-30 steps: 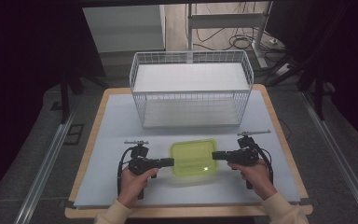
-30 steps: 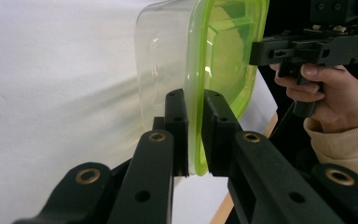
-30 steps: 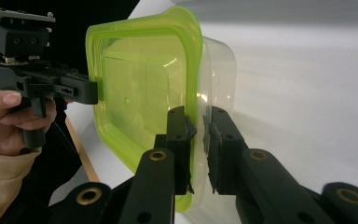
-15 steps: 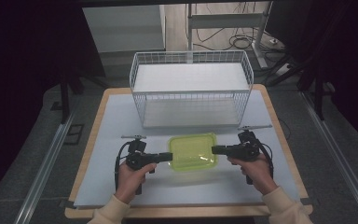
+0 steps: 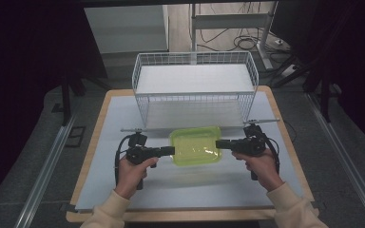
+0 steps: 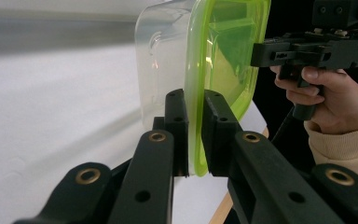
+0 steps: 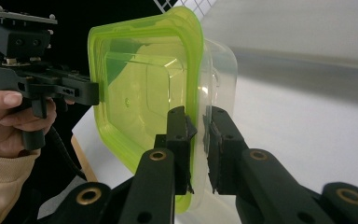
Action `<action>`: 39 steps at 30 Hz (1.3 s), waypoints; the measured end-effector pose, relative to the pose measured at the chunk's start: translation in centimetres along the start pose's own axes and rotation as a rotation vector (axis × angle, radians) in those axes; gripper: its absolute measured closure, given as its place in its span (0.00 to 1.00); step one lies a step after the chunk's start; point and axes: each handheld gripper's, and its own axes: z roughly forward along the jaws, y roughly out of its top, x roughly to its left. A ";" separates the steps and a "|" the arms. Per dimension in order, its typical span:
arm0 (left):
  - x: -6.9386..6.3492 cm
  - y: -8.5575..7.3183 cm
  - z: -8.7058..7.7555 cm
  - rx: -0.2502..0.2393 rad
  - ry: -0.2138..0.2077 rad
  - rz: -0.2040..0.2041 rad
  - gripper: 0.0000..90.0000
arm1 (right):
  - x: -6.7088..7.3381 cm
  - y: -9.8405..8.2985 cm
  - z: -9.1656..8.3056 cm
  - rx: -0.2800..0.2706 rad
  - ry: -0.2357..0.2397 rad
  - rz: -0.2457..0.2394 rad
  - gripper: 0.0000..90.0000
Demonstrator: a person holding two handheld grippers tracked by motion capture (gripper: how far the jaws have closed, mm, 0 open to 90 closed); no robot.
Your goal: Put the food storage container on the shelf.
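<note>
A clear plastic container with a lime-green lid (image 5: pixel 196 145) hangs above the white table between my two grippers, just in front of the wire basket (image 5: pixel 195 90). My left gripper (image 5: pixel 171 150) is shut on its left rim. In the left gripper view the jaws pinch the green lid edge (image 6: pixel 195 116), with the clear tub (image 6: pixel 161 60) to its left. My right gripper (image 5: pixel 218 144) is shut on the opposite rim. The right gripper view shows the container's lid (image 7: pixel 140 93) facing left and my right gripper (image 7: pixel 196 140) clamped on its edge.
The white wire basket sits at the back of the table and holds nothing. The table top (image 5: pixel 123 118) has a wooden border. Metal floor rails (image 5: pixel 47 161) run along both sides, and cables lie on the floor behind.
Both grippers have carried the container a little farther from me, toward the basket, and slightly higher. Their grip has stayed the same.
</note>
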 end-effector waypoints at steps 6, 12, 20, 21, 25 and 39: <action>-0.4 1.0 -0.5 -0.016 0.000 0.009 0.91 | 0.6 1.2 -0.3 -0.011 -0.003 -0.016 0.89; -0.7 1.7 -0.8 -0.024 0.004 0.017 0.91 | 0.9 2.0 -0.5 -0.016 -0.004 -0.022 0.89; -1.0 2.6 -1.0 -0.032 0.007 0.024 0.91 | 1.1 2.9 -0.6 -0.024 -0.010 -0.027 0.89; -1.1 2.7 -1.1 -0.033 0.009 0.029 0.91 | 1.2 3.2 -0.7 -0.028 -0.009 -0.030 0.89; -1.4 3.2 -1.3 -0.037 0.013 0.035 0.91 | 1.3 3.5 -0.9 -0.034 -0.012 -0.036 0.89; -2.4 5.1 -1.7 -0.047 0.024 0.062 0.91 | 1.8 5.0 -1.6 -0.062 -0.019 -0.044 0.89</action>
